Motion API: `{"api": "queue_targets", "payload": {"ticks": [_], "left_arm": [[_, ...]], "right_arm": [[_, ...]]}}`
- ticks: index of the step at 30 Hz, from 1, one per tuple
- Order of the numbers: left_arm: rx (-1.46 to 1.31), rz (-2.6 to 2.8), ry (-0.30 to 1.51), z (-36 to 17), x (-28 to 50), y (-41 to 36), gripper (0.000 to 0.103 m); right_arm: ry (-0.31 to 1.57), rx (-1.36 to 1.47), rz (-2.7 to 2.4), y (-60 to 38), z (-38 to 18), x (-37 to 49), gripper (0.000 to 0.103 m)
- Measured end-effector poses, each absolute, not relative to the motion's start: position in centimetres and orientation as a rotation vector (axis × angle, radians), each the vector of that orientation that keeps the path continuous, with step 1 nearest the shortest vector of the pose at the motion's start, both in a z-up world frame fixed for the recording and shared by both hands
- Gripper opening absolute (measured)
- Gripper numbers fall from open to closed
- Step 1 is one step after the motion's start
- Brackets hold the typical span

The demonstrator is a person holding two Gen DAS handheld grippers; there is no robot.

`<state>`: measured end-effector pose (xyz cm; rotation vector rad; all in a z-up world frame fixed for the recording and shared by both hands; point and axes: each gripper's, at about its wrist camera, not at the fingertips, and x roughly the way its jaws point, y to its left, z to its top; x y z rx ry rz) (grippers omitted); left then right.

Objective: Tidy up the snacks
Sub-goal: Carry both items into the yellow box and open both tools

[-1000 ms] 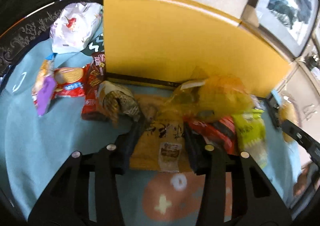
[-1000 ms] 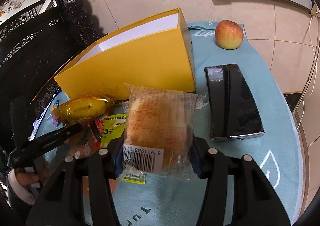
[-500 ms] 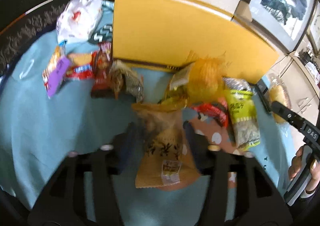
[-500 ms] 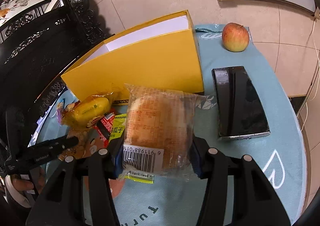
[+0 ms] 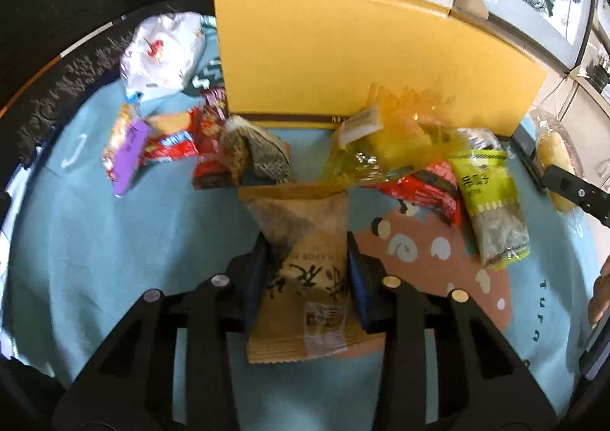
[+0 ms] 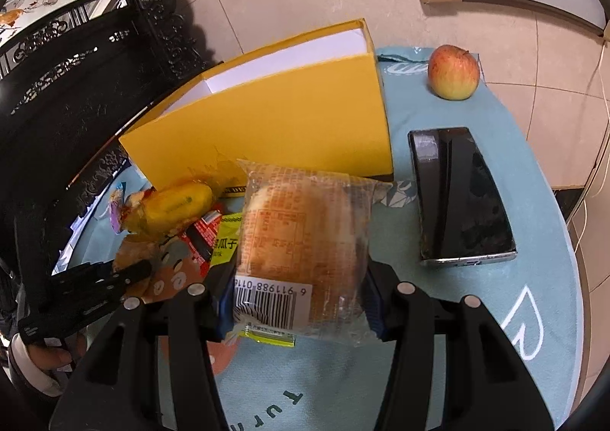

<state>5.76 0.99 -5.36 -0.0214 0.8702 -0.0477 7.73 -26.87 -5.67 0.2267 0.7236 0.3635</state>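
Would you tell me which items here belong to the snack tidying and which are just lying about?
Job: brown snack packet in left gripper, wrapped bun in right gripper, green seed packet, yellow box.
Lying about: apple, black phone.

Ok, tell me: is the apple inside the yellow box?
No, the apple sits on the blue cloth outside the yellow box, beyond its right end.

Left wrist view: close, angled steeply down along its fingers toward the yellow box (image 5: 366, 61). Right wrist view: shallower, facing the same box (image 6: 274, 126) from its other end. Both share the green packet (image 5: 492, 198) (image 6: 225, 240).
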Motion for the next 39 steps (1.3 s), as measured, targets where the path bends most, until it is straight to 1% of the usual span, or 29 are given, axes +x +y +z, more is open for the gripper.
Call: {"api": "queue_targets", "payload": {"ticks": [9,14,17,22,25,29,30,31,32,33,36,39], "left_arm": [[-0.04,-0.08,0.709,1.7,2.9,2.6,0.038],[-0.065,-0.126,0.633,5.5,4.3,2.0,0.038],[-0.082,-0.158,0.59,8.0,6.1,1.1,0.039],[-0.114,-0.189,0.547,10.8,10.9,-0.4,0.039],[-0.117,-0.175,0.563,10.9,14.7,-1.2,0.039],[-0.131,-0.134,0.602,9.8,19.8,-1.9,0.039],[-0.132,-0.129,0.617,9.4,20.8,-2.0,0.039],[-0.139,-0.124,0.633,8.8,22.0,-2.2,0.05],[-0.151,-0.114,0.642,8.4,22.7,-2.3,0.087],[-0.156,-0.084,0.637,8.1,22.9,-2.3,0.101],[-0.17,-0.066,0.583,7.8,22.0,-1.9,0.101],[-0.167,-0.071,0.603,7.4,21.4,-1.7,0.101]], "right_arm": [[0.601,0.268,0.429,-27.0,-1.5,5.0,0.053],[0.5,0.226,0.444,-26.3,2.8,3.9,0.054],[0.455,0.205,0.429,-26.1,5.0,4.6,0.054],[0.463,0.179,0.39,-25.4,6.5,8.6,0.054],[0.488,0.169,0.364,-24.6,6.6,11.9,0.054],[0.537,0.172,0.328,-23.5,5.9,16.8,0.054],[0.558,0.173,0.316,-23.1,5.4,18.4,0.055],[0.572,0.181,0.306,-22.9,5.0,19.3,0.062],[0.588,0.201,0.294,-22.8,4.5,20.2,0.069],[0.602,0.243,0.266,-23.2,3.8,20.9,0.079],[0.599,0.351,0.261,-24.9,3.0,21.0,0.088],[0.579,0.329,0.265,-25.4,3.2,19.9,0.088]]}}
